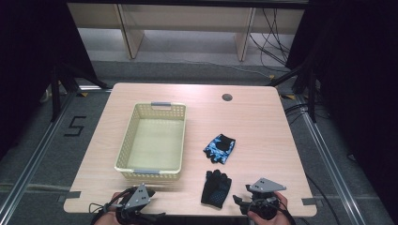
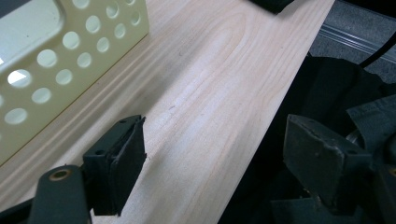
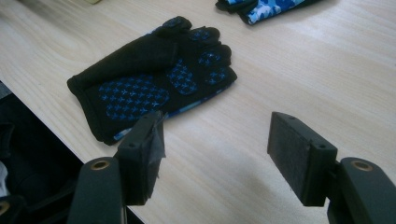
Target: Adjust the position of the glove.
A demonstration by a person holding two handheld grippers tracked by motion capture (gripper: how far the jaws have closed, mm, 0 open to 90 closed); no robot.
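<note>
The black glove (image 3: 154, 77), soft fabric with a palm studded in blue grip dots, is seen lying flat near the table's (image 1: 263, 117) near edge, just beyond and to the left of the right gripper (image 3: 219, 156), whose jaws are spread with nothing between them. A second glove (image 1: 219, 148), patterned blue and black, is laid a little farther off. At the near left, the left gripper (image 2: 219, 161) is held with jaws spread and empty over pale wood grain, beside a cream perforated plastic basket (image 1: 123, 145).

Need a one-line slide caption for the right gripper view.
Right gripper, jaws open and empty, faces a black glove lying palm-up on the wooden table.
</note>
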